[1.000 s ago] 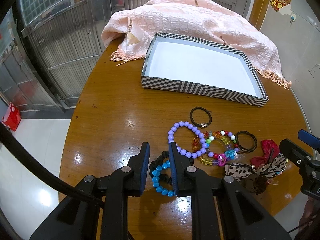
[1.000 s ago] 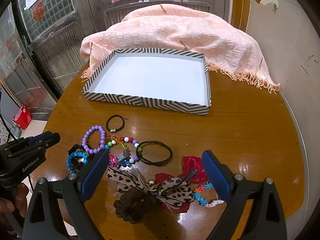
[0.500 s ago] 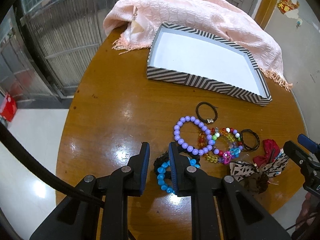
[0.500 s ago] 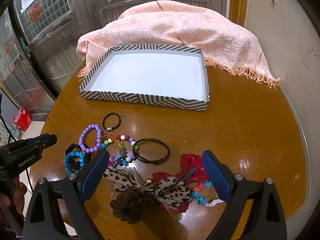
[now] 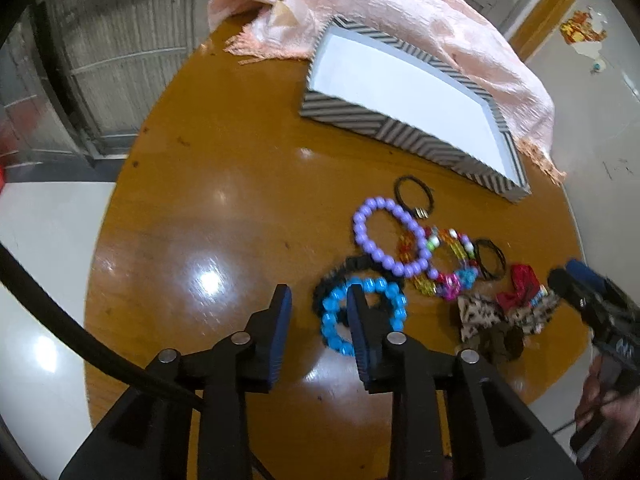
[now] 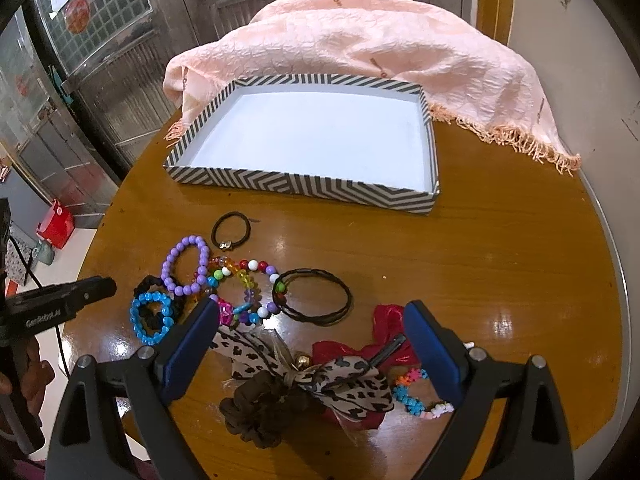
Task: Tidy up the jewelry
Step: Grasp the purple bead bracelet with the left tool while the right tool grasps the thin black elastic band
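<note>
Jewelry lies in a cluster on the round wooden table. My left gripper hovers low over a blue bead bracelet, its jaws opening. The bracelet's left arc shows in the gap, and the pads do not press on it. The bracelet rests on a black scrunchie. Just beyond lie a purple bead bracelet and a multicoloured bead bracelet. My right gripper stands wide open above a leopard-print bow, holding nothing. The striped tray with a white floor sits farther back.
A pink fringed scarf is draped behind the tray. Around the bow lie a black hair tie, black bangle rings, a red ribbon and a brown scrunchie. The table's edge runs close on the near side.
My left gripper has dipped lower over the blue bracelet and its jaws have spread wider. The right gripper has hardly moved.
</note>
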`<action>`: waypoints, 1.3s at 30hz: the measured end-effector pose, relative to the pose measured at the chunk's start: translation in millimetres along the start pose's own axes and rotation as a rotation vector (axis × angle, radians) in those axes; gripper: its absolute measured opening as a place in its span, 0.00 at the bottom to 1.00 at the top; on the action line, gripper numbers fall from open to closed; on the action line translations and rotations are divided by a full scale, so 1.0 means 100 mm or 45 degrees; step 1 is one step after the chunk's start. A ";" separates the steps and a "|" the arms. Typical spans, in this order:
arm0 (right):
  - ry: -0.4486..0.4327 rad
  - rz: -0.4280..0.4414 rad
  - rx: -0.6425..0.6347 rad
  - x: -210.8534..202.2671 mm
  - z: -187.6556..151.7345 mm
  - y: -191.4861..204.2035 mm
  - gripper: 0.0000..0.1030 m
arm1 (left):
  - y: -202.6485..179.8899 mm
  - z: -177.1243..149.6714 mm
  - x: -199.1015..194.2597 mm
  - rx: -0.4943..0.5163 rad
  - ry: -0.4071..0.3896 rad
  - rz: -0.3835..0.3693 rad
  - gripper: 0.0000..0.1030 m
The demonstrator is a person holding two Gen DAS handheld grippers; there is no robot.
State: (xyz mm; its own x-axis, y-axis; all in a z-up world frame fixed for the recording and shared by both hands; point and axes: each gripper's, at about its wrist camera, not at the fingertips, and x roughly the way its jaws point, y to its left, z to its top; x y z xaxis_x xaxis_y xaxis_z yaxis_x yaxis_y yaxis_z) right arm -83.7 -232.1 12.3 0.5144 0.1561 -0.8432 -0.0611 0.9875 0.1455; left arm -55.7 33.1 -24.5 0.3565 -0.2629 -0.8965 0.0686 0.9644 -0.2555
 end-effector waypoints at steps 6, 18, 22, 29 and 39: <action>0.020 0.039 -0.042 0.04 0.04 0.06 0.79 | -0.02 -0.11 0.10 0.048 0.045 0.003 0.30; 0.054 0.127 -0.122 0.17 0.16 0.19 0.67 | -0.12 0.05 0.24 0.068 0.055 -0.012 0.30; 0.063 0.138 -0.179 0.25 0.25 0.26 0.54 | -0.18 0.13 0.30 0.075 0.079 -0.010 0.30; 0.097 0.067 -0.102 0.32 0.39 -0.09 0.53 | -0.27 0.42 0.44 0.034 0.082 0.008 0.30; 0.131 0.088 -0.149 0.44 0.45 -0.08 0.53 | -0.46 0.61 0.67 0.123 0.122 0.130 0.30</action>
State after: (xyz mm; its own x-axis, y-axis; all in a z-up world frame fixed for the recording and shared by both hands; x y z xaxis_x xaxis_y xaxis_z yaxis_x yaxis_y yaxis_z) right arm -21.6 -234.3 -2.9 0.4155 0.2197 -0.8827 -0.1960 0.9692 0.1490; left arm 21.7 -26.8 -50.6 0.2764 -0.1606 -0.9475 0.1278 0.9833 -0.1294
